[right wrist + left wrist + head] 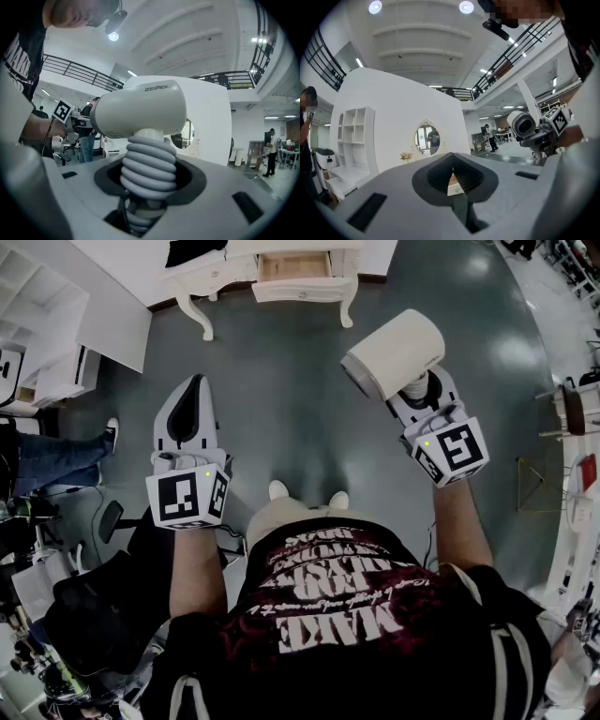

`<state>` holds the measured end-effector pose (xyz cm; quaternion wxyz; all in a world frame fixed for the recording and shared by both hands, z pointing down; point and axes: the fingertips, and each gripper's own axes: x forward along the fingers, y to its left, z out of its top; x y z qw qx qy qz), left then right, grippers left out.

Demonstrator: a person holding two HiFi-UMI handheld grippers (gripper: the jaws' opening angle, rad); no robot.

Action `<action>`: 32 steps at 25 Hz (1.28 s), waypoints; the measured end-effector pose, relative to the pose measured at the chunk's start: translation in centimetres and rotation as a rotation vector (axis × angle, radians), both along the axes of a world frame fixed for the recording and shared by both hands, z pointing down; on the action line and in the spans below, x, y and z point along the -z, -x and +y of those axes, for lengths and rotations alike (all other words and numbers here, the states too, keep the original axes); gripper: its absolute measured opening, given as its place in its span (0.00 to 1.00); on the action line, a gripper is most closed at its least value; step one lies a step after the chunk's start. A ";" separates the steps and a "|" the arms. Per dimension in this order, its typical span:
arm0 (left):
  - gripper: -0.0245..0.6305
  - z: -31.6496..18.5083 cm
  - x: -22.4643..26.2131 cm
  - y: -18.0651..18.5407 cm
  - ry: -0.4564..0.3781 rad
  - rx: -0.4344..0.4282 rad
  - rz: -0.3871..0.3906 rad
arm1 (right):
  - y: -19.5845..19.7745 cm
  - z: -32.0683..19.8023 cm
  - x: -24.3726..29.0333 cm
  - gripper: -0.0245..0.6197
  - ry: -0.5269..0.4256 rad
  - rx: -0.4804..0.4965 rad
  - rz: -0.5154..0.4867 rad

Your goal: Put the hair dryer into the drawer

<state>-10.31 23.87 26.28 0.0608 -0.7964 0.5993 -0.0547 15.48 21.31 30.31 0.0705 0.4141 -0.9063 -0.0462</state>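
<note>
A cream hair dryer (394,352) with a ribbed grey handle is held up over the floor, its barrel lying crosswise. My right gripper (419,390) is shut on that handle. The right gripper view shows the handle (147,171) standing between the jaws with the barrel (140,110) on top. My left gripper (195,388) hangs level to the left, its jaw tips meeting with nothing between them (452,157); its view shows the hair dryer (521,124) at the right. Far ahead, the wooden drawer (292,266) of a white dressing table (202,279) stands pulled out.
A white shelf unit (37,306) stands at the far left, with a person's legs (47,460) beside it. A black chair (94,615) is at my lower left. Racks and stands (572,427) line the right edge. An oval mirror (426,139) hangs above the dressing table.
</note>
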 end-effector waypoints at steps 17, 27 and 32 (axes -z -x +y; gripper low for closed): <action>0.04 4.1 -1.1 6.0 0.010 -0.085 -0.008 | 5.2 5.3 2.7 0.36 0.031 -0.139 -0.146; 0.04 3.6 -1.0 8.7 -0.019 -0.146 0.016 | 7.0 6.7 4.1 0.36 0.035 -0.214 -0.176; 0.04 2.3 -2.0 8.9 0.007 -0.147 0.029 | 6.8 6.0 4.2 0.36 0.033 -0.224 -0.172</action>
